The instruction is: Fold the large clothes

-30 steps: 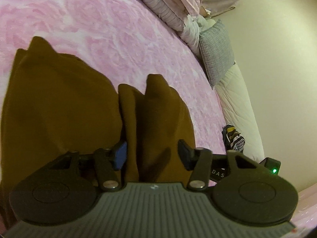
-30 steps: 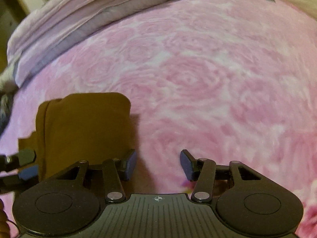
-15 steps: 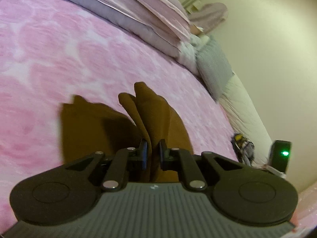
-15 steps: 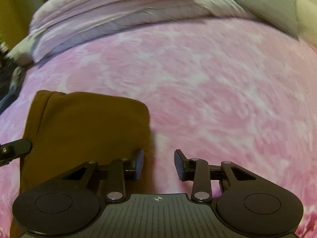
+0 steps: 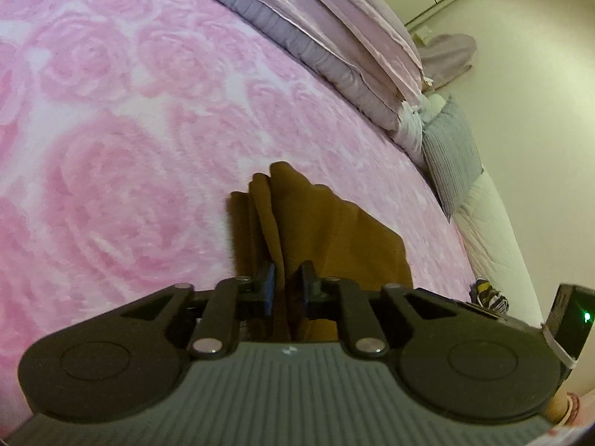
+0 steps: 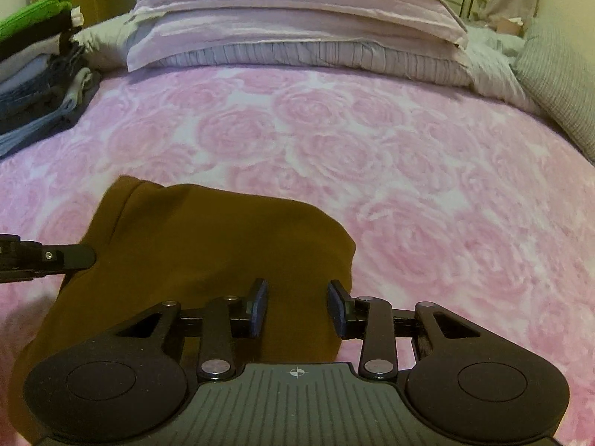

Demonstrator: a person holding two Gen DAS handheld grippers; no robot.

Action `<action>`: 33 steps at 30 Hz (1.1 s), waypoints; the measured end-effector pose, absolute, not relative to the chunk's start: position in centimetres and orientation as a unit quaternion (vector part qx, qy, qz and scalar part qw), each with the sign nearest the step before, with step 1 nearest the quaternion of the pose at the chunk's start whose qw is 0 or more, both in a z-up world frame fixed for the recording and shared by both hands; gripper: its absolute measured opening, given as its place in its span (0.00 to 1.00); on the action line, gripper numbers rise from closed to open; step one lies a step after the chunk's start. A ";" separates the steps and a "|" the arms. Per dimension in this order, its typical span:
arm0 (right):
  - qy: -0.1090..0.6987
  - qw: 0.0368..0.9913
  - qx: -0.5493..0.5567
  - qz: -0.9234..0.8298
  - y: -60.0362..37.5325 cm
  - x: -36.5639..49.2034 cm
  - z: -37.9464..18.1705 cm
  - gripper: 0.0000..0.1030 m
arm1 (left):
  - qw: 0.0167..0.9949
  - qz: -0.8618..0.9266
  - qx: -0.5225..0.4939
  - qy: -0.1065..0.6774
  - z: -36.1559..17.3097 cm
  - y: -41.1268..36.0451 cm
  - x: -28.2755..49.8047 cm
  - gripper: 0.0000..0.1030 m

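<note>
A brown garment lies folded on the pink rose-patterned bedspread. My left gripper is shut on a bunched fold of the brown garment, which rises between its pads. In the right wrist view the left gripper shows at the left edge, at the cloth's side. My right gripper is open, its fingers straddling the garment's right portion with cloth under the gap. The garment's near end is hidden behind the gripper bodies.
Stacked pink and lilac pillows line the head of the bed. A pile of folded clothes with a green piece on top sits at the far left. A grey cushion and a cream wall bound the right side.
The left gripper went from open around the brown fold to shut on it and lifted it. The right gripper moved left over the garment and stayed open.
</note>
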State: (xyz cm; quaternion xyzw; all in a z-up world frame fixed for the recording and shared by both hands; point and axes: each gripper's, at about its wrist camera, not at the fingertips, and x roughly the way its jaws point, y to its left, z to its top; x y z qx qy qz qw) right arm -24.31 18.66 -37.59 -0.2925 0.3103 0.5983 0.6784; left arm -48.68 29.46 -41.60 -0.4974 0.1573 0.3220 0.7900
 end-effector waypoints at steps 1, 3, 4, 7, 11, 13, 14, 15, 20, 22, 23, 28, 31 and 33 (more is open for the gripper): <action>0.309 0.677 -0.283 0.605 18.4 -24.0 -37.6 0.34 | 0.787 0.328 -0.498 0.157 -41.5 29.2 -48.9 0.22; 0.321 0.676 -0.244 0.617 17.2 -22.6 -37.2 0.36 | 0.788 0.341 -0.488 0.156 -40.8 28.3 -49.7 0.23; 0.330 0.678 -0.218 0.620 16.2 -21.8 -36.9 0.37 | 0.790 0.351 -0.477 0.158 -40.2 27.5 -50.2 0.23; 0.326 0.681 -0.160 0.636 11.5 -19.9 -36.0 0.41 | 0.795 0.371 -0.449 0.169 -38.8 24.5 -52.1 0.24; 0.276 0.664 -0.159 0.676 4.5 -20.3 -35.2 0.43 | 0.800 0.350 -0.461 0.159 -37.7 19.4 -54.8 0.30; 0.253 0.647 -0.186 0.695 1.5 -21.4 -35.5 0.43 | 0.798 0.343 -0.468 0.164 -37.7 17.1 -55.6 0.31; 0.244 0.640 -0.203 0.700 0.4 -22.1 -35.7 0.43 | 0.796 0.339 -0.473 0.166 -37.8 16.1 -55.9 0.33; 0.234 0.633 -0.223 0.704 -0.5 -22.9 -36.0 0.43 | 0.793 0.333 -0.481 0.168 -38.0 15.3 -56.0 0.35; 0.171 0.608 -0.298 0.716 -1.5 -26.7 -37.7 0.43 | 0.782 0.317 -0.508 0.170 -39.6 14.0 -54.6 0.37; 0.135 0.607 -0.329 0.711 -1.4 -27.8 -38.6 0.43 | 0.777 0.327 -0.513 0.162 -40.1 14.0 -54.1 0.37; 0.118 0.609 -0.343 0.706 -1.1 -28.3 -39.0 0.43 | 0.779 0.329 -0.511 0.153 -40.2 14.0 -54.0 0.37; 0.050 0.600 -0.368 0.709 -0.4 -29.5 -40.3 0.05 | 0.779 0.350 -0.502 0.138 -40.5 14.5 -53.6 0.07; 0.022 0.596 -0.370 0.713 -0.1 -29.5 -40.9 0.03 | 0.786 0.378 -0.460 0.167 -41.1 14.0 -53.1 0.08; 0.018 0.582 -0.406 0.704 0.3 -29.9 -42.6 0.04 | 0.786 0.389 -0.447 0.174 -41.6 13.5 -52.7 0.10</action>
